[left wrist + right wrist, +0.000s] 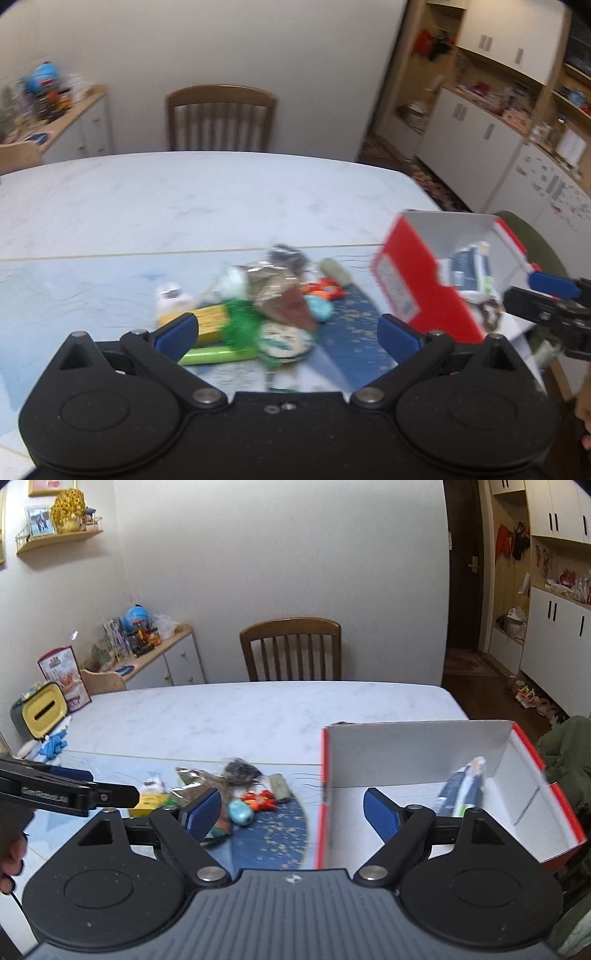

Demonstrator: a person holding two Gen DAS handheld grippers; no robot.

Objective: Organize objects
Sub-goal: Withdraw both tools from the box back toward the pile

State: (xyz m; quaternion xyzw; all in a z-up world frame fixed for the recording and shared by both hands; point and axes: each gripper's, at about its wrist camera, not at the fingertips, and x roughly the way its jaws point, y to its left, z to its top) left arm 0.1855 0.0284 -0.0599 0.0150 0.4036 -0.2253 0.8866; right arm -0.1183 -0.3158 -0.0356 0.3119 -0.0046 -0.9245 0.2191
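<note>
A heap of small objects lies on the table: a yellow box (210, 319), a lime green tube (216, 356), green tinsel (240, 325), a foil packet (273, 291), a teal stone (319, 308), an orange toy (325, 288). My left gripper (286, 334) hangs open just above the heap, holding nothing. A red box (417, 284) with a white inside stands at the right and holds a blue-and-white tube (461, 790). My right gripper (291, 814) is open and empty over the box's left wall (325, 797). The teal stone (241, 812) and orange toy (260, 799) lie left of it.
A wooden chair (291, 650) stands behind the white marble table (240, 716). A blue round mat (273, 834) lies under the heap. A yellow-lidded tissue box (40, 710) and a red carton (64, 677) sit at the table's far left. Cabinets (517, 147) line the right wall.
</note>
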